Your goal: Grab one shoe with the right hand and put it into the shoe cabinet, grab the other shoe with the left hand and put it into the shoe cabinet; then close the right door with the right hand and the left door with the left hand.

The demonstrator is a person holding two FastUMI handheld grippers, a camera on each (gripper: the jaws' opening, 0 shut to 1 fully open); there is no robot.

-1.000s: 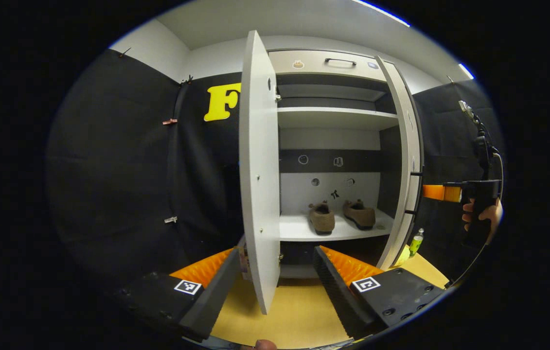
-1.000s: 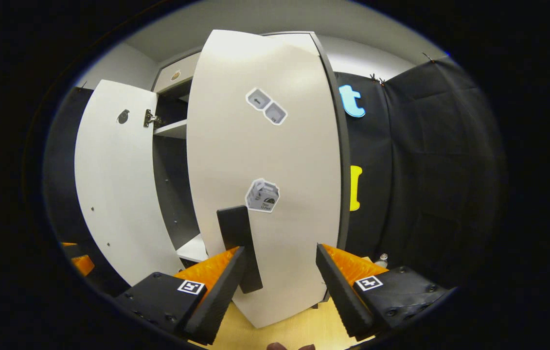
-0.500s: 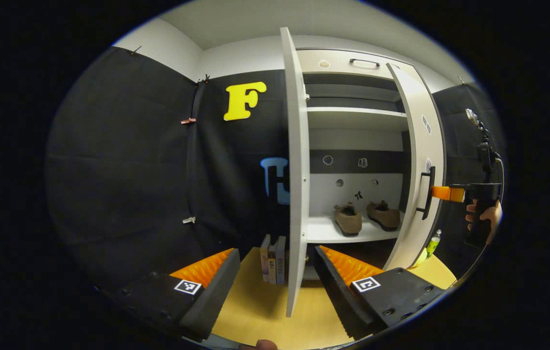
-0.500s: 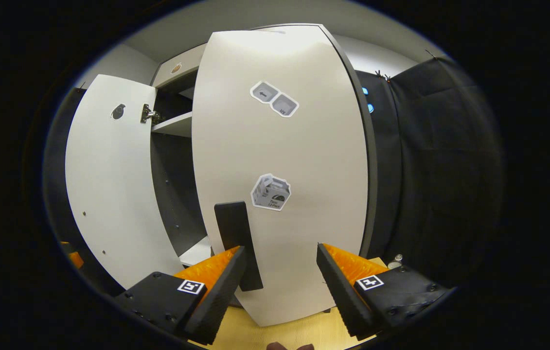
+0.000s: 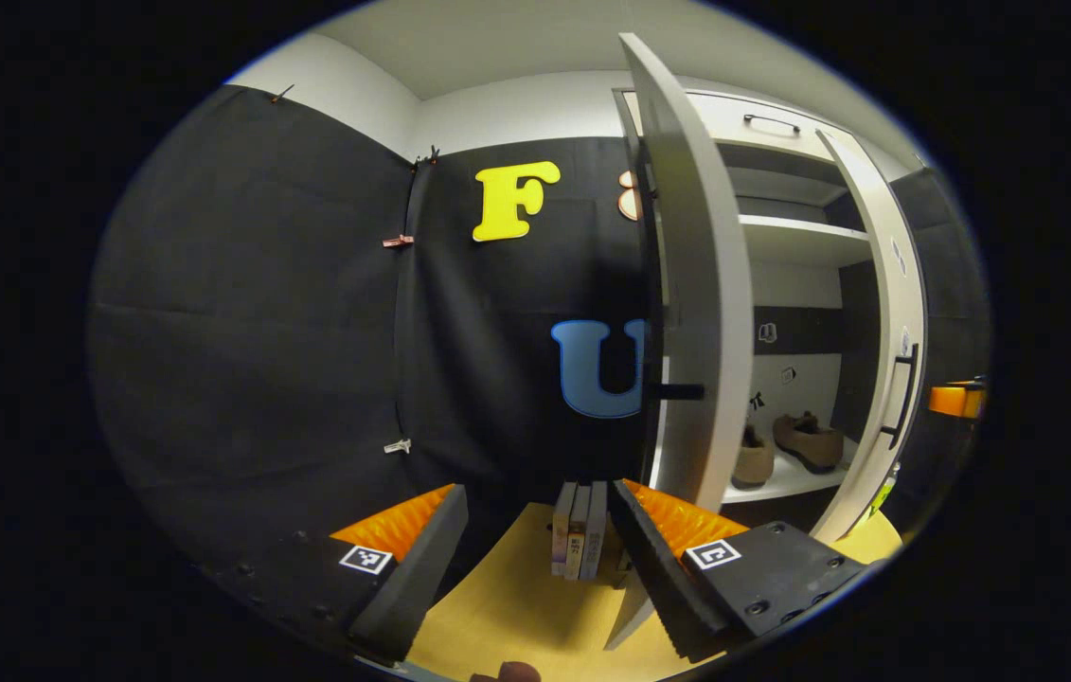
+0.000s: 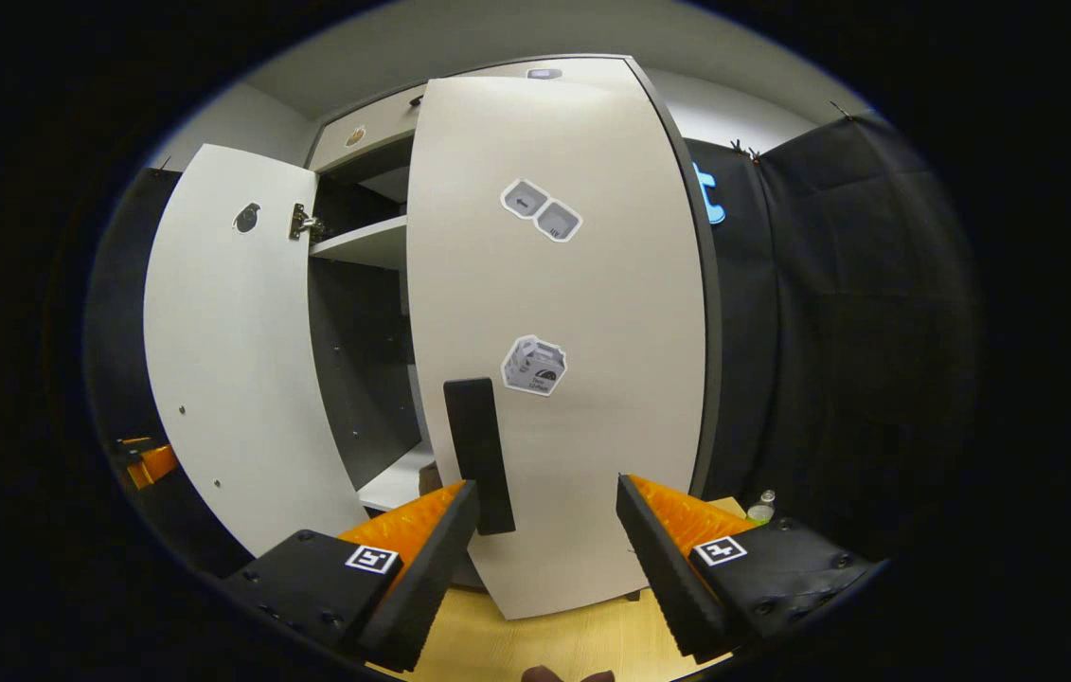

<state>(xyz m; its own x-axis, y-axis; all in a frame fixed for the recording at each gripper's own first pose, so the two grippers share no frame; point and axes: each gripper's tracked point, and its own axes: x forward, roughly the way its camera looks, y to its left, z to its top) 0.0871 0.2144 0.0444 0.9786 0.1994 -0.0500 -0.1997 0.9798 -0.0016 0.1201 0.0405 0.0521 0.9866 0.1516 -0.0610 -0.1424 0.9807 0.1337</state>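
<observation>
The cabinet (image 5: 781, 246) stands against the booth wall with both doors partly open. In the left gripper view the left door (image 5: 701, 284) is seen nearly edge-on, and it hides much of the cabinet's inside; its handle (image 5: 677, 390) shows as a short dark bar sticking out toward the wall side. The right door (image 5: 881, 322) hangs ajar at the far side, its handle (image 5: 897, 398) facing out.

Both shoes sit on the lower shelf (image 5: 786, 478). The left shoe (image 5: 753, 459) is half hidden behind the left door's edge; the right shoe (image 5: 810, 440) is in plain sight beside it. Whether they touch cannot be told.

In the right gripper view the right door (image 6: 573, 332) fronts the camera, stickers on its face, with its handle (image 6: 478, 455) just above the left finger. The left door's inner face (image 6: 223, 350) stands open beyond, and the shoes are hidden there.

Three books (image 5: 578, 530) stand upright on the floor just left of the left door's foot.

The left gripper (image 5: 535, 545) points at the wall left of the left door, level, fingers wide apart and holding nothing; the door's lower edge lies by its right finger, contact unclear.

The right gripper (image 6: 540, 545) faces the right door's outer face, fingers wide apart, empty. Whether it touches the door cannot be told. Its tip, cut off by the edge, shows at the far right of the left gripper view.
</observation>
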